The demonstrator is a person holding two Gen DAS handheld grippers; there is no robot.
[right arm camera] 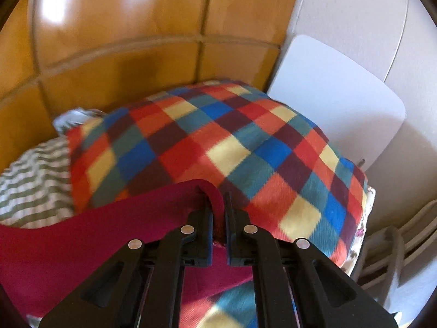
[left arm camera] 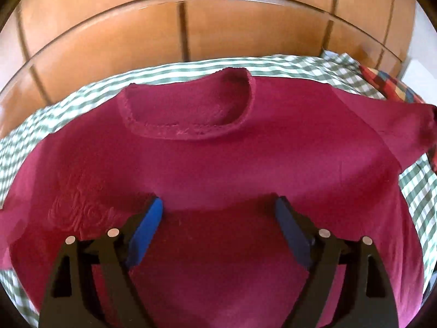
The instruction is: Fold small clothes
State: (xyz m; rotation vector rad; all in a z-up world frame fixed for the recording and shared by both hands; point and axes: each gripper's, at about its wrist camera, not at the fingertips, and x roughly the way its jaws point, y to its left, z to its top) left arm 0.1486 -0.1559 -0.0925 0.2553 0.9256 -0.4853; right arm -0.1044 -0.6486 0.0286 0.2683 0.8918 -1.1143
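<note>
A dark red T-shirt (left arm camera: 213, 164) lies spread on the green-and-white checked bed cover (left arm camera: 169, 68), neckline toward the far side. My left gripper (left arm camera: 218, 205) hovers over the shirt's middle, its blue pads wide apart with only flat cloth beneath them. In the right wrist view my right gripper (right arm camera: 218, 199) is shut on a fold of the red shirt (right arm camera: 82, 232), apparently a sleeve, which stretches back to the lower left. That sleeve (left arm camera: 409, 125) shows pulled out at the right of the left wrist view.
A multicoloured checked blanket (right arm camera: 232, 142) lies just beyond my right gripper. Wooden wardrobe doors (left arm camera: 191, 27) run behind the bed. A white board (right arm camera: 336, 95) leans on the wall at the right, with a pale chair (right arm camera: 396, 246) below it.
</note>
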